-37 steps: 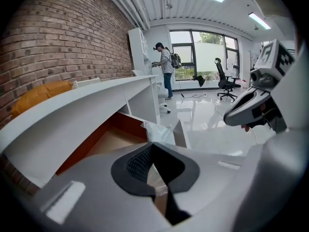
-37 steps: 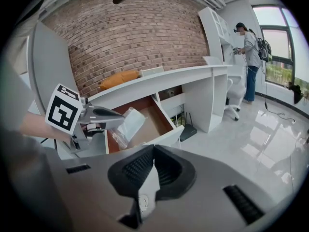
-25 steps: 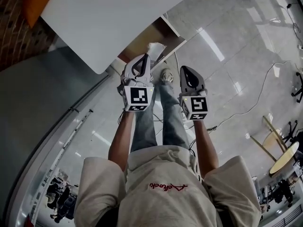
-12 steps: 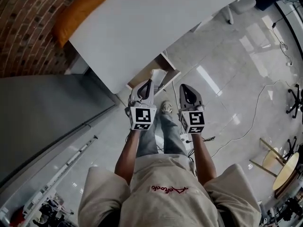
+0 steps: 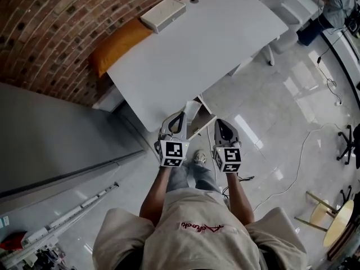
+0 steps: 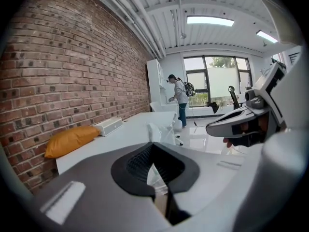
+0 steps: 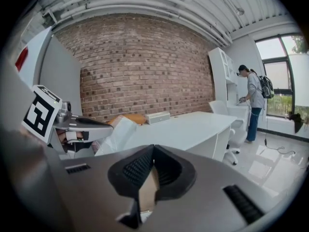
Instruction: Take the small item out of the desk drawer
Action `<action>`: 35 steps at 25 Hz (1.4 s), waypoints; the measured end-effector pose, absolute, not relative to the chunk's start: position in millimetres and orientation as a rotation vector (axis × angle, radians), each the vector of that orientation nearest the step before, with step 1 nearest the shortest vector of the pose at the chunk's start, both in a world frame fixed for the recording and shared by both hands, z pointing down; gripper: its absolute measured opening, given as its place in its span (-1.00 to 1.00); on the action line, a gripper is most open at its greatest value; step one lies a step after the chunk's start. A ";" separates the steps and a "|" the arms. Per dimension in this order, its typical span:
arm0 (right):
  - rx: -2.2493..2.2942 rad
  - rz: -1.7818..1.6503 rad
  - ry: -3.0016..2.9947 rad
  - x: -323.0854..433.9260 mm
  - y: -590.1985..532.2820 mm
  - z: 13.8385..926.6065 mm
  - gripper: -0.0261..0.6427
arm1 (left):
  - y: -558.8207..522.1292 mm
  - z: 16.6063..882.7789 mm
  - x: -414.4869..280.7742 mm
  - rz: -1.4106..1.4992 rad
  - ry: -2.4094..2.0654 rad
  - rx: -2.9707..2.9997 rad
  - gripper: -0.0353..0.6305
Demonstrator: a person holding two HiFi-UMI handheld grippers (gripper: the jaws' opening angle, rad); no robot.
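Holding: the left gripper (image 5: 180,118) has its jaws shut tight on a white crinkly packet (image 5: 192,108).
Packet: sticks out of the jaw tips toward 1 o'clock, up above the drawer.
Cushion (image 5: 115,45): orange, far off at 10 o'clock, against the brick wall (image 5: 50,16).
Box (image 5: 163,13): white, on the desk at 12 o'clock.
Desk (image 5: 214,44): white, its near edge just past the packet.
Drawer (image 5: 202,124): open, under that edge.
Right gripper (image 5: 220,122): jaws together, holding nothing, at 3 o'clock of the left one.
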State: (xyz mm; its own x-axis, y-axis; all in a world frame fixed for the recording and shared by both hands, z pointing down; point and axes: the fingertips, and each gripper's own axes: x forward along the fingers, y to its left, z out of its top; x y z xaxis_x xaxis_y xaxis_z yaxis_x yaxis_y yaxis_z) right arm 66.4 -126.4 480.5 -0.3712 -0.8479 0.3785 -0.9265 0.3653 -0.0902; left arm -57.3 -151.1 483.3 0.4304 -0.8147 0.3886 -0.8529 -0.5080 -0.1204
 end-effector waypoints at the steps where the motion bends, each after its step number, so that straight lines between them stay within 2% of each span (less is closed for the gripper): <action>1: 1.581 0.399 -2.371 66.0 -130.7 473.5 -0.89 | -152.9 477.9 -59.8 0.608 -1.516 2.571 -0.87; 20: 1.680 0.126 -2.452 70.2 -169.5 353.8 -0.89 | -177.0 374.8 -94.1 0.454 -1.691 2.610 -0.87; 35: 1.718 0.059 -2.465 69.8 -182.6 326.0 -0.89 | -188.9 352.6 -92.6 0.402 -1.684 2.637 -0.87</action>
State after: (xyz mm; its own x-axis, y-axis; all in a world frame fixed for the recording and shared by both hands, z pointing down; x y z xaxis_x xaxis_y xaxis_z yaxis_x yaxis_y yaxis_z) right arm 69.8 -182.6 326.0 -0.3401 -0.9309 0.1336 -0.9362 0.3485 0.0453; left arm -92.6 -188.9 352.6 0.3974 -0.8942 0.2062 -0.8909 -0.4298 -0.1470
